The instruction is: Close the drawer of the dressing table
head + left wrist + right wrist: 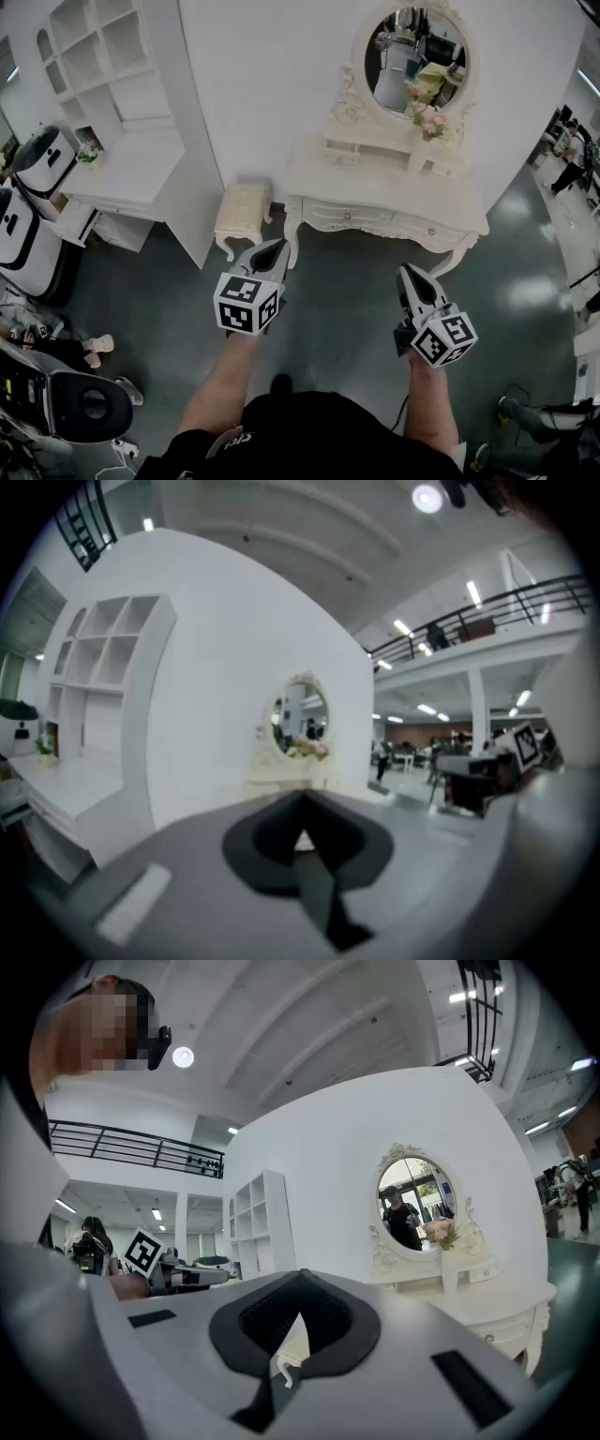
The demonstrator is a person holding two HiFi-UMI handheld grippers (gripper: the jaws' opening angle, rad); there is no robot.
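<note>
Fingers of the left gripper [277, 246] and right gripper [409, 274] are pressed together, empty. Dressing table [375, 183] stands ahead, well apart from both. Step in hand: approach. Next move: advance to the front drawers [349, 215]; which 1 stands open cannot be told.
</note>
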